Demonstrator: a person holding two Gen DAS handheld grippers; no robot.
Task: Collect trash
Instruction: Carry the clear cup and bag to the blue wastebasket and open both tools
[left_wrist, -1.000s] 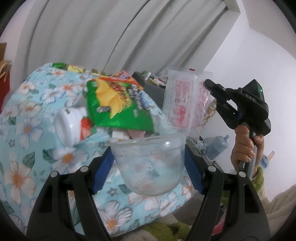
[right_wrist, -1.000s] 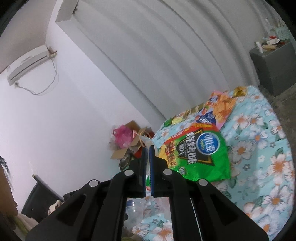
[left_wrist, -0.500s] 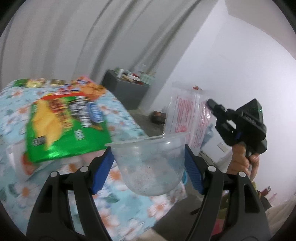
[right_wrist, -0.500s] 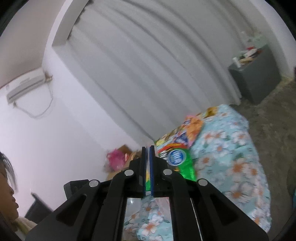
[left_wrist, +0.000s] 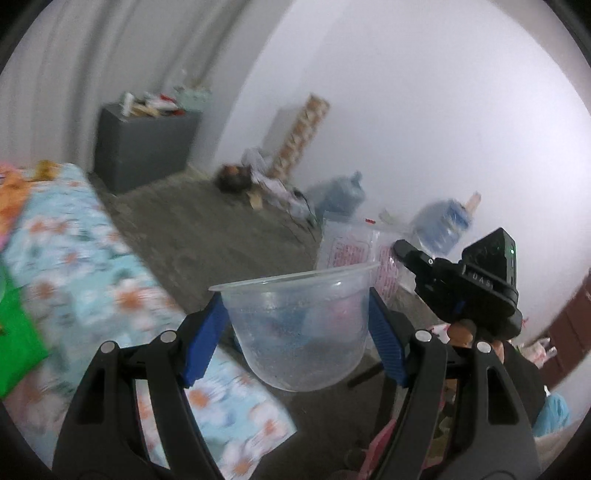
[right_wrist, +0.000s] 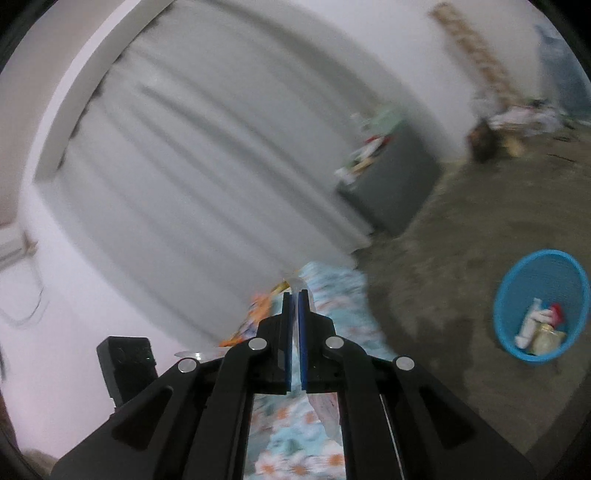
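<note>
My left gripper (left_wrist: 297, 328) is shut on a clear plastic cup (left_wrist: 295, 325), held upright in the air beside the bed. My right gripper (right_wrist: 294, 321) is shut on a clear plastic bag with red print (left_wrist: 354, 258); in the right wrist view the bag (right_wrist: 325, 410) hangs below the pads. The right gripper also shows in the left wrist view (left_wrist: 402, 248), just right of the cup. A blue trash basket (right_wrist: 509, 291) stands on the floor at the right and holds a few pieces of trash.
A bed with a floral cover (left_wrist: 92, 266) lies at the left, with a green chip bag (left_wrist: 14, 339) on it. A grey cabinet (left_wrist: 144, 147) stands by the curtain. Water jugs (left_wrist: 340, 197) and clutter sit along the far wall. The floor is bare concrete.
Both grippers have swung right, away from the bed toward the open floor. The blue basket has come into the right wrist view. Both still hold their items.
</note>
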